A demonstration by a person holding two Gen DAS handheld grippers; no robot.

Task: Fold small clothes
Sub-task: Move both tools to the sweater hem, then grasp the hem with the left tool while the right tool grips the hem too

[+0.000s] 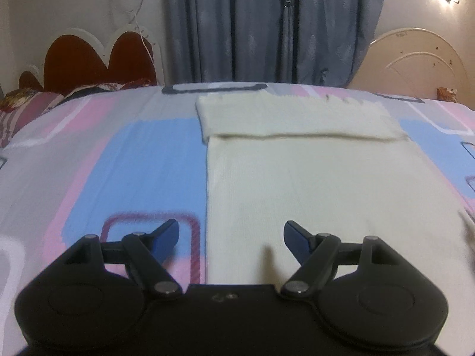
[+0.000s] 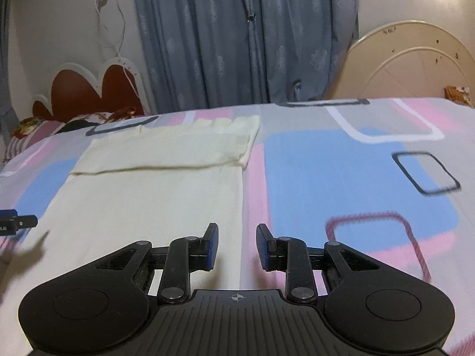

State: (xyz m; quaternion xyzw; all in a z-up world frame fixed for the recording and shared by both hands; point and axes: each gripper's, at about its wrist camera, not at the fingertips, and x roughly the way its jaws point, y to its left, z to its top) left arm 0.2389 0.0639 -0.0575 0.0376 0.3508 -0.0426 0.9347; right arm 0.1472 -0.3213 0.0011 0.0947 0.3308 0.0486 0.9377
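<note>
A cream knitted garment (image 1: 311, 184) lay flat on the bed (image 1: 142, 154), which was covered by a sheet of pink, blue and grey blocks. The garment's far end was folded back over itself, making a doubled band (image 1: 291, 115) across the top. The left claw (image 1: 231, 235) hung above the garment's left edge, its jaws spread wide and holding nothing. The right claw (image 2: 237, 246) hung over the garment's right edge (image 2: 242, 207), its jaws only partly apart with nothing between them. Part of the left claw showed at the far left of the right wrist view. Blue curtains (image 2: 237, 35) and a red scalloped headboard (image 1: 98, 59) stood behind the bed.
</note>
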